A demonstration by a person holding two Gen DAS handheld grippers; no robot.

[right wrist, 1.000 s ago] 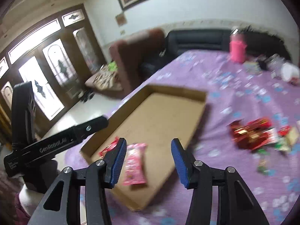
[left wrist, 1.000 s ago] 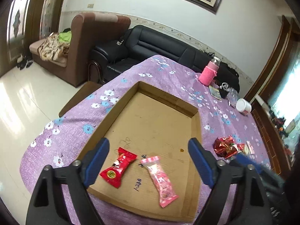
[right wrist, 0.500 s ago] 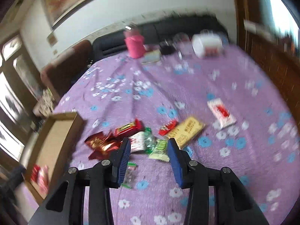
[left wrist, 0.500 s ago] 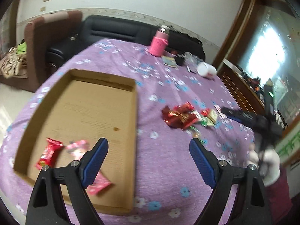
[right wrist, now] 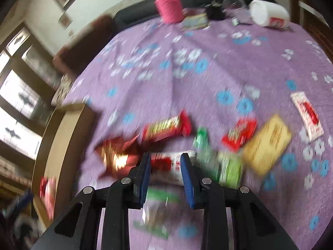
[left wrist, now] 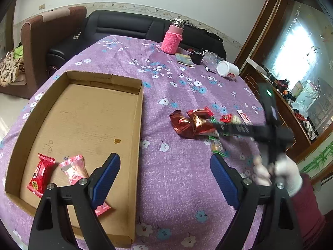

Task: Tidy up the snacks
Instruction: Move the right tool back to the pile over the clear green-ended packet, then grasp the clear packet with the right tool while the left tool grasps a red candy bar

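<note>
A shallow cardboard tray (left wrist: 137, 125) lies on the purple flowered tablecloth and holds a red candy (left wrist: 40, 174) and a pink candy (left wrist: 73, 169) at its near end. My left gripper (left wrist: 164, 177) is open and empty above the cloth by the tray's right wall. A heap of wrapped snacks (left wrist: 193, 123) lies to the right. My right gripper (right wrist: 164, 164) is low over that heap, its jaws open on either side of a red and white packet (right wrist: 166, 163). The right wrist view is blurred. The right gripper's body (left wrist: 249, 130) shows in the left wrist view.
A pink-sleeved bottle (left wrist: 172, 39), a small booklet (left wrist: 184, 59), a dark object, a clear jar and a white tub (left wrist: 228, 68) stand at the table's far end. A yellow packet (right wrist: 267, 143) and a white and red packet (right wrist: 308, 114) lie right of the heap. Sofas stand behind the table.
Both grippers swung right from the tray toward the snack heap. The right gripper dropped close over the heap and its jaws now straddle the red and white packet.
</note>
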